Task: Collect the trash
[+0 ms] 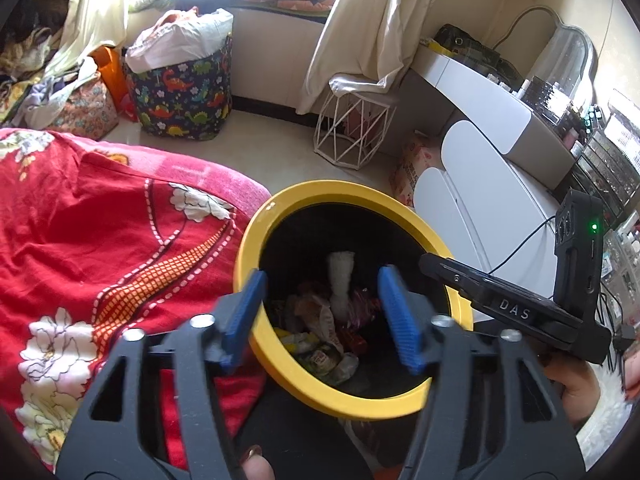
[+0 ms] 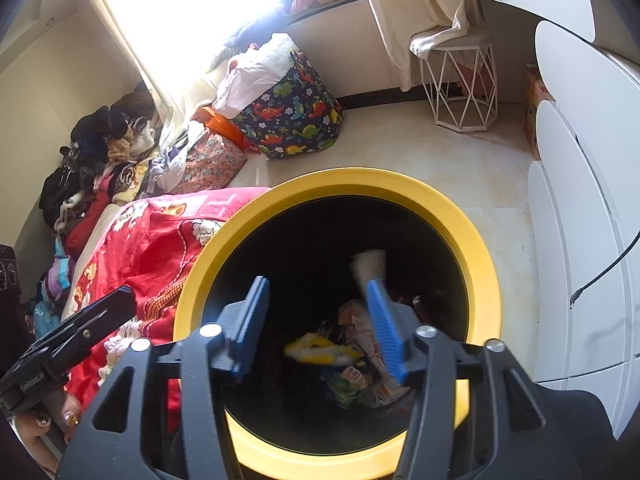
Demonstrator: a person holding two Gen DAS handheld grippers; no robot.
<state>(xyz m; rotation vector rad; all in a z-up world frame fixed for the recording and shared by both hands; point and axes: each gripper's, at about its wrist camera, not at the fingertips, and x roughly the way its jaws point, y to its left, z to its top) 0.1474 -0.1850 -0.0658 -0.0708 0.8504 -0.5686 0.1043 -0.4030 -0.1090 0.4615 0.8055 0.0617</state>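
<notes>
The yellow-rimmed trash bin (image 1: pixel 256 332) stands on the pale floor, pressed against the edge of a bed covered with a red floral quilt (image 1: pixel 100 248). Its inside is black, and at the bottom lies a heap of trash (image 1: pixel 320 344): crumpled snack wrappers, a yellow wrapper (image 2: pixel 316 350), something red, and a crumpled white tissue (image 1: pixel 340 280) standing upright above the rest.

Both grippers hang over the bin's mouth, pointing down into it. The left gripper (image 1: pixel 324 308) has its blue pads spread wide with nothing between them; its left pad overlaps the rim on the quilt side, its right pad lies over the dark interior. The right gripper (image 2: pixel 316 316) also has its jaws parted, moderately, and holds nothing; the wrappers seen between the pads lie down in the bin. In the left wrist view the right gripper's black body juts in over the rim on the side away from the quilt.

Beyond the bin, near the window wall, a dark fabric basket printed with dinosaurs (image 1: pixel 184 96) is stuffed with white cloth. Beside it a white wire-frame basket (image 1: pixel 352 128) stands under the curtain (image 1: pixel 360 28). On the bin's far side from the quilt are white cabinet doors (image 2: pixel 576 240).
</notes>
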